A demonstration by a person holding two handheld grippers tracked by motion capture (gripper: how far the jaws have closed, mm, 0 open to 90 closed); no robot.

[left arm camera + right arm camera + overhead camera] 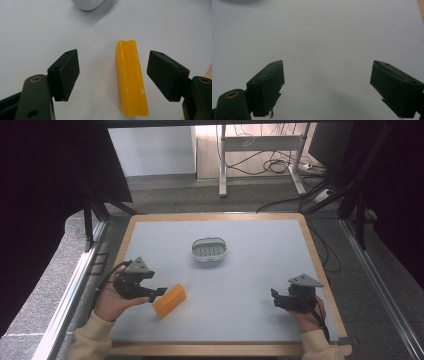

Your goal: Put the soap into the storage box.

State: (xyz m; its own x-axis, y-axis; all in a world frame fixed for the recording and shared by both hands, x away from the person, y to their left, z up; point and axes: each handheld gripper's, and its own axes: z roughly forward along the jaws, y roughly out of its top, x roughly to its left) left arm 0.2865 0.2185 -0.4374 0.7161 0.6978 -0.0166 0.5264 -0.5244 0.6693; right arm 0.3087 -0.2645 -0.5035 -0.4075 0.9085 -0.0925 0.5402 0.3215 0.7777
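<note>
Soap bar (169,300), orange-yellow and block-shaped, lies flat on the grey tabletop (250,270) near its front left, with one short end toward the left tool (159,291). In the left gripper view the bar (130,80) sits between the two black jaws, nearer the right-hand one, and touches neither; that tool (113,75) is spread wide and holds nothing. The right tool (274,298) rests low over the front right of the tabletop, well apart from the bar, and its jaws too stand wide apart (327,90) around bare surface.

Judging by its look, the bar is stiff and fairly dense, with a waxy, smooth skin that could slide under flat pads if squeezed lightly or off-centre. Its long sides are slightly hollowed, and one end shows a shallow groove; small pale flecks mark the top face. The soundest hold is probably across the two long sides near the middle of its length, so the weight balances and the bar does not swing. Too hard a squeeze might dent or scuff it. A white oval soap dish (210,249) with a ribbed floor stands farther back near the middle of the tabletop, apart from the bar.
</note>
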